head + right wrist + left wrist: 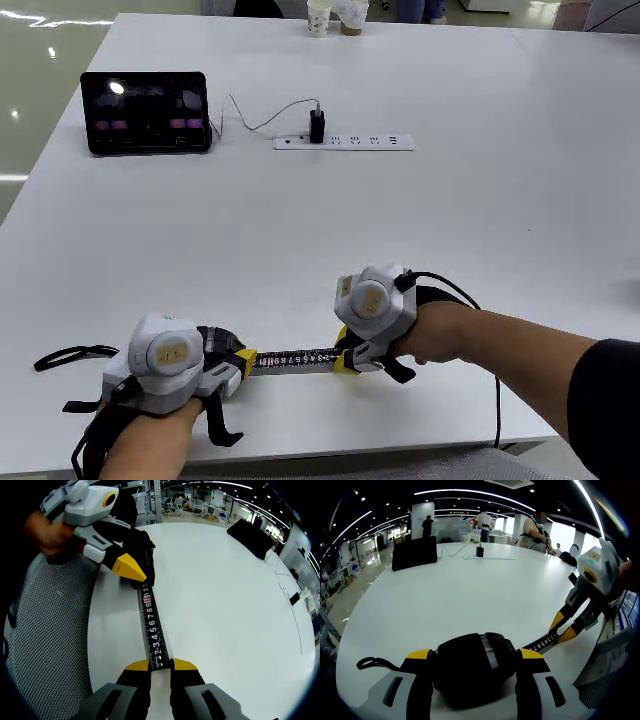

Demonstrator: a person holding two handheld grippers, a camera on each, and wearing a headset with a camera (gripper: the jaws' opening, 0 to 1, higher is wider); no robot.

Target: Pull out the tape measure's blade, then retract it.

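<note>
My left tool (475, 655) clamps the tape measure case (470, 675) near the table's (420, 230) front edge while my right tool (160, 665) pinches the tip of the partly drawn blade (150, 620), and if that thin pinch slips, the blade could whip back.

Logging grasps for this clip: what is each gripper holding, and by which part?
The left gripper clamps the tape measure's black case across its sides; the right gripper pinches the pulled-out blade at its tip end.

Bright ceiling strips (470, 490); glossy floor (40, 100) glares; fisheye edges warp.
</note>
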